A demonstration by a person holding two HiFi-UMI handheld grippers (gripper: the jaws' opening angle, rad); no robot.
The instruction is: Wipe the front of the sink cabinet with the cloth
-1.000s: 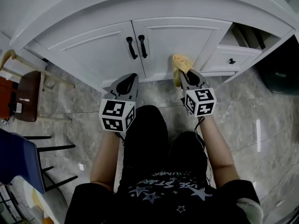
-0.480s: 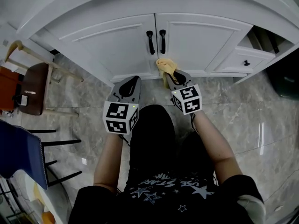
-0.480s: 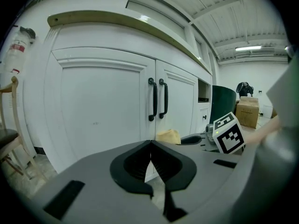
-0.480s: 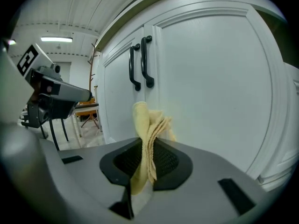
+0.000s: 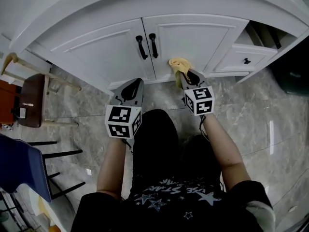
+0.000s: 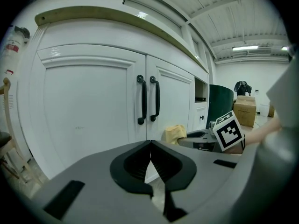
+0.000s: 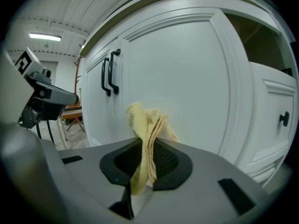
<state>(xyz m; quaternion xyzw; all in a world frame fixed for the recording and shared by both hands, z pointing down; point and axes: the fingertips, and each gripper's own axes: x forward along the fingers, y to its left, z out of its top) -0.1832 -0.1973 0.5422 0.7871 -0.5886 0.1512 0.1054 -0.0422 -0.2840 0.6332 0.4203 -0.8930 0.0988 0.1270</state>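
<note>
The white sink cabinet (image 5: 193, 37) has two doors with black handles (image 5: 147, 46). A yellow cloth (image 5: 179, 66) is pinched in my right gripper (image 5: 186, 75) and pressed against the lower part of the right door (image 7: 187, 87). In the right gripper view the cloth (image 7: 145, 134) sticks up bunched between the shut jaws. My left gripper (image 5: 131, 87) hangs low in front of the left door (image 6: 84, 111), jaws shut with nothing in them. From the left gripper view the cloth (image 6: 175, 133) and the right gripper (image 6: 205, 136) show at the right.
A small drawer with a black knob (image 5: 246, 61) sits right of the doors, under an open shelf (image 5: 263, 33). A wooden chair (image 5: 31, 98) stands at the left, a blue chair (image 5: 21, 170) at lower left. A dark green bin (image 5: 292, 71) is at the right. Grey marble floor (image 5: 251, 120).
The right gripper with the cloth has slid along the cabinet bottom, first toward the door handles, then back right onto the right door. The left gripper has hardly moved.
</note>
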